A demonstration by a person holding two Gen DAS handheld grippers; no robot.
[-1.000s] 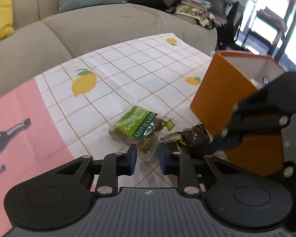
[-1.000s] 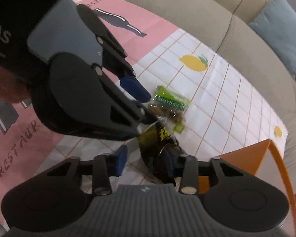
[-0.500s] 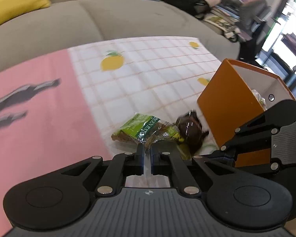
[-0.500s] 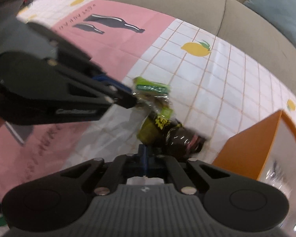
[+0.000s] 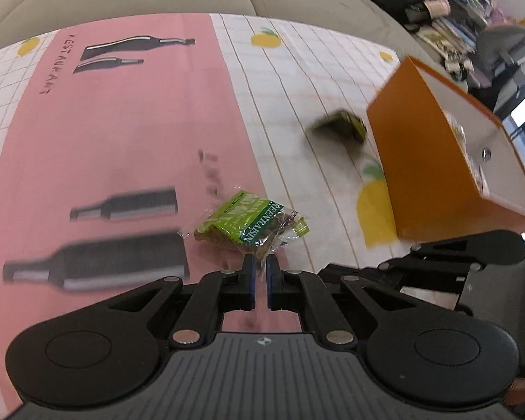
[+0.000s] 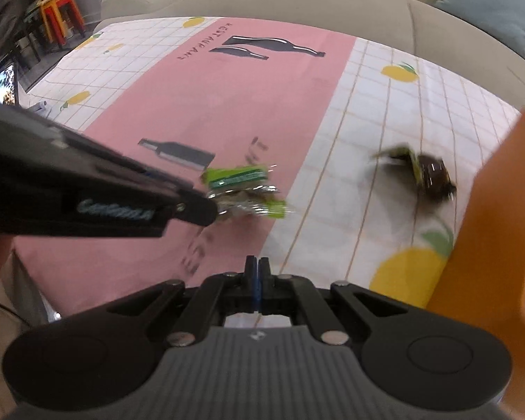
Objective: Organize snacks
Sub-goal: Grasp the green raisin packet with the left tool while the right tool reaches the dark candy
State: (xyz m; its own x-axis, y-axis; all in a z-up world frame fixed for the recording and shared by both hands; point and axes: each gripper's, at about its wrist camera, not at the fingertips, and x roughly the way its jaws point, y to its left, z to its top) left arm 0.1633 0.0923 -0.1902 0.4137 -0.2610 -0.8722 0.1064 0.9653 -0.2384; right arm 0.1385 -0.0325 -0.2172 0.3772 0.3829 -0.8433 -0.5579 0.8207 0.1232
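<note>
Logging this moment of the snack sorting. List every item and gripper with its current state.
left gripper: shut on the green raisin packet.
green raisin packet: pinched by its edge, hanging off the jaws.
right gripper: shut, nothing between the jaws.
dark snack packet: loose, blurred, beside the box.
orange box: open-topped, snacks inside.

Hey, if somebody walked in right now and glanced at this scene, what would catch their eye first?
Probably the green raisin packet, pinched by its clear edge in the shut left gripper over the pink part of the tablecloth. Next, the orange box standing open at the right, with a dark snack packet, blurred, lying just beside it on the lemon-print squares. The right gripper is shut and holds nothing.
</note>
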